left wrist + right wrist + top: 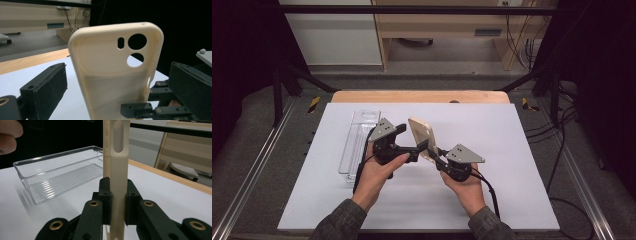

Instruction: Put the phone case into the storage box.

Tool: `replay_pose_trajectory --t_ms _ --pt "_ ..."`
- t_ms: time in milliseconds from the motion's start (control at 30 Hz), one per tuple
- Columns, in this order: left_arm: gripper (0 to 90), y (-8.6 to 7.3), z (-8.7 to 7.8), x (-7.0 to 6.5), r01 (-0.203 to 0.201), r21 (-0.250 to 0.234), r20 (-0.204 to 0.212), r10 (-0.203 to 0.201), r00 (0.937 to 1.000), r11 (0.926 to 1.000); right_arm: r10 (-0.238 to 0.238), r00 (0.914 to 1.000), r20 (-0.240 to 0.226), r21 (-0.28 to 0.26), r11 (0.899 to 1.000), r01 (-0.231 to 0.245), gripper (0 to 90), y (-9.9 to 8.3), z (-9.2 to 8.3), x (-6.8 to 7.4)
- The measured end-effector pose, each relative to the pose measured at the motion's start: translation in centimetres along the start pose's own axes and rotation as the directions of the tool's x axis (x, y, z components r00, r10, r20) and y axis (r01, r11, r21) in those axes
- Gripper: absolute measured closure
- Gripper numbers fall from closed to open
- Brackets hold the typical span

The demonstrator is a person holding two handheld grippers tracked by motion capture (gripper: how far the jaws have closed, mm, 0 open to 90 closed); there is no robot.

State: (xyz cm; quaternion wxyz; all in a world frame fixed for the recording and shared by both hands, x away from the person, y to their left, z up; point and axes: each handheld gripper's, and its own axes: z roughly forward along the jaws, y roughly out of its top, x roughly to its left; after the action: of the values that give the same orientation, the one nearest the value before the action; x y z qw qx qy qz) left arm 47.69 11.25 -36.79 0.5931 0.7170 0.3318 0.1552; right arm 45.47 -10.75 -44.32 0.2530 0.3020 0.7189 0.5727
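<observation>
Pinching the case [117, 170] upright, camera holes topmost, our right gripper [117, 202] stood beside the open left gripper [110, 100]; tray [358, 145] lay toward the table's [512, 165] left edge.

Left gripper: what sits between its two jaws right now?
In the left gripper view, the cream phone case stands upright between the open jaws of the left gripper, touching neither pad. The right gripper clamps its lower edge.
</observation>
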Motion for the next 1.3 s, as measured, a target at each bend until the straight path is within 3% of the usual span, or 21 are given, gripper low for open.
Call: replay_pose_trajectory --t_ms 833,1300 --pt "2.5 -0.2 0.8 -0.1 0.041 -0.008 -0.033 -0.042 0.9986 0.9991 0.009 0.9992 -0.040 0.000 1.000 -0.009 79.5 -0.2 0.6 1.2" --pt "9.4 -0.1 0.6 0.0 0.042 -0.013 -0.055 -0.043 0.9975 0.9990 0.009 0.9992 -0.040 0.006 1.000 -0.009 79.4 -0.2 0.7 1.3"
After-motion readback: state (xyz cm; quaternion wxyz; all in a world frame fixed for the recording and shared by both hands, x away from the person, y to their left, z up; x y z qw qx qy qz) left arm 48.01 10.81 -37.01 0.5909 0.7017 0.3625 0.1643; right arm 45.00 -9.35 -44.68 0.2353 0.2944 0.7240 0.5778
